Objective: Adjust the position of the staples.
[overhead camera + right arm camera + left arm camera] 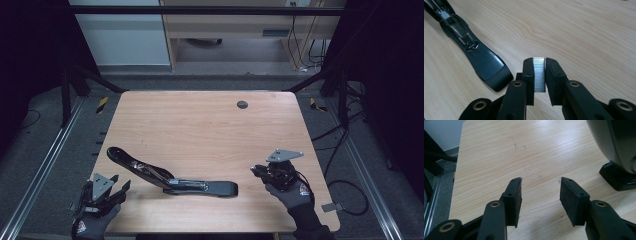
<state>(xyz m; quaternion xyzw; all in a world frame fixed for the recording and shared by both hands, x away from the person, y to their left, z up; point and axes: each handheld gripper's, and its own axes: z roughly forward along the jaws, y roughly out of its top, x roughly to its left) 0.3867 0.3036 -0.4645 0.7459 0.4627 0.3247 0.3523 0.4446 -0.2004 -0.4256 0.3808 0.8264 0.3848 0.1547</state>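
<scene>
Staples (539,74), a silvery strip of them, sit clamped between the jaws of the right gripper (539,65), which hovers over the near right part of the counter (210,125), just right of the opened stapler (170,179). That stapler lies flat near the front edge, swung fully apart: its top arm reaches toward the far left, its base points right, and the metal loading channel (454,23) faces up. Laying it open like this looks deliberate, since it exposes the channel so the strip can be dropped in from above, and the narrow pinch on the strip's sides keeps its underside free for seating. In the high view the right gripper (272,171) is held by a gloved hand (295,192) and aimed left toward the stapler's base. The left gripper (541,187) waits at the near left corner with its jaws spread and nothing between them, the stapler's rounded end looming at the right of its own view; it seems placed to steady the stapler during loading. Little else is on the counter: a small dark round cap (242,104) sits far back, well apart from the work. Nothing blocks the way between strip and channel, though the base's dark end (495,75) lies between them and must be passed over.
</scene>
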